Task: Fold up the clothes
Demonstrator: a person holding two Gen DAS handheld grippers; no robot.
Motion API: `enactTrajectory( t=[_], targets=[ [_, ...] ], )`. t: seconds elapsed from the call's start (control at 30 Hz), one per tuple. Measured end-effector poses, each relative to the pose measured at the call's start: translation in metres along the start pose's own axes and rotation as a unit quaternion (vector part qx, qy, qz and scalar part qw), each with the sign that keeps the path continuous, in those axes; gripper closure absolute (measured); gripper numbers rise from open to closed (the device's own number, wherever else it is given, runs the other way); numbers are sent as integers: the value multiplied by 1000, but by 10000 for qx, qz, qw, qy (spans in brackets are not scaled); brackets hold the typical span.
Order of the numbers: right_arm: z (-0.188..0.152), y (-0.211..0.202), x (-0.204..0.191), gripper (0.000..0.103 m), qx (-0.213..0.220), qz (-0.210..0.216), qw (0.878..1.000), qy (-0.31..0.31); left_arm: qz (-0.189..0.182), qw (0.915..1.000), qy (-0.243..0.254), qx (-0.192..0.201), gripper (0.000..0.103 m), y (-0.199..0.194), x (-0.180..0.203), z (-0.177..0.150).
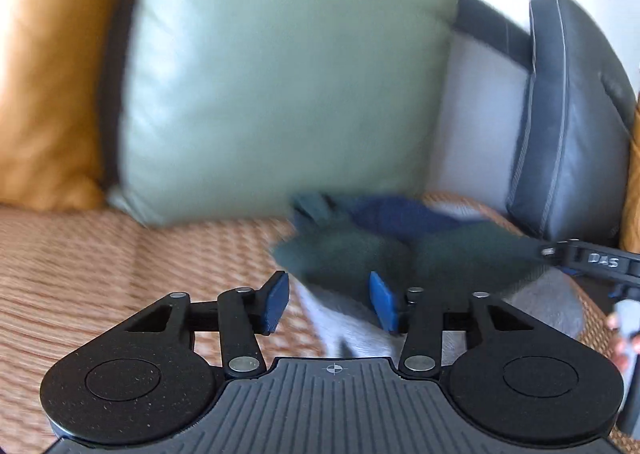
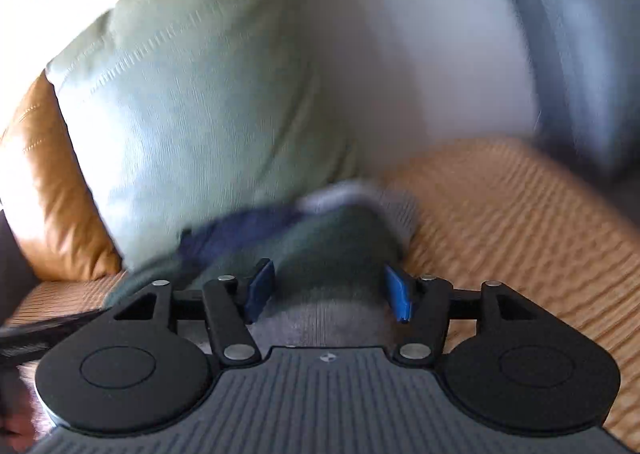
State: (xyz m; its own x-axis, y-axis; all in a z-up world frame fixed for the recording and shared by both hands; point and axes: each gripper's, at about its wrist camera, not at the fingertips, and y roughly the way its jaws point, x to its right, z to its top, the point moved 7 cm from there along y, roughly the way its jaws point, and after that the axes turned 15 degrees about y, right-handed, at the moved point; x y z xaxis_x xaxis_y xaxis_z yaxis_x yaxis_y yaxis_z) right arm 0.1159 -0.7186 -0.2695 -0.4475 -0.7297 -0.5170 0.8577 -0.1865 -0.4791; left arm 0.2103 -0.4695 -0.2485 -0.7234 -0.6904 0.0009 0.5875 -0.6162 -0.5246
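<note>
A small stack of clothes lies on the woven orange seat point(image 1: 120, 254), against a pale green cushion. Its dark green garment point(image 1: 360, 250) is on top, with a navy piece point(image 1: 400, 209) behind and grey cloth point(image 1: 352, 330) below. My left gripper point(image 1: 330, 302) is open at the stack's near left corner, the grey cloth lying between its blue pads point(image 1: 276, 300). In the right wrist view my right gripper point(image 2: 329, 292) stands open astride the green garment point(image 2: 328, 250) and grey cloth point(image 2: 320, 322). I cannot see its pads pressing. The view is blurred.
The pale green cushion point(image 1: 280, 73) leans on the sofa back, with a mustard leather cushion point(image 1: 48, 73) to its left. A white cushion point(image 1: 476, 113) and a dark grey leather cushion point(image 1: 576, 113) stand to the right. Woven seat point(image 2: 520, 234) lies on both sides of the stack.
</note>
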Motion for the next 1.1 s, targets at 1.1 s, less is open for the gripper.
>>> enactTrajectory(
  t=[1.1],
  targets=[
    [-81, -12, -33, 66, 164, -419, 9826, -1801, 278, 9929, 1119, -307, 59, 24, 64, -51]
  ],
)
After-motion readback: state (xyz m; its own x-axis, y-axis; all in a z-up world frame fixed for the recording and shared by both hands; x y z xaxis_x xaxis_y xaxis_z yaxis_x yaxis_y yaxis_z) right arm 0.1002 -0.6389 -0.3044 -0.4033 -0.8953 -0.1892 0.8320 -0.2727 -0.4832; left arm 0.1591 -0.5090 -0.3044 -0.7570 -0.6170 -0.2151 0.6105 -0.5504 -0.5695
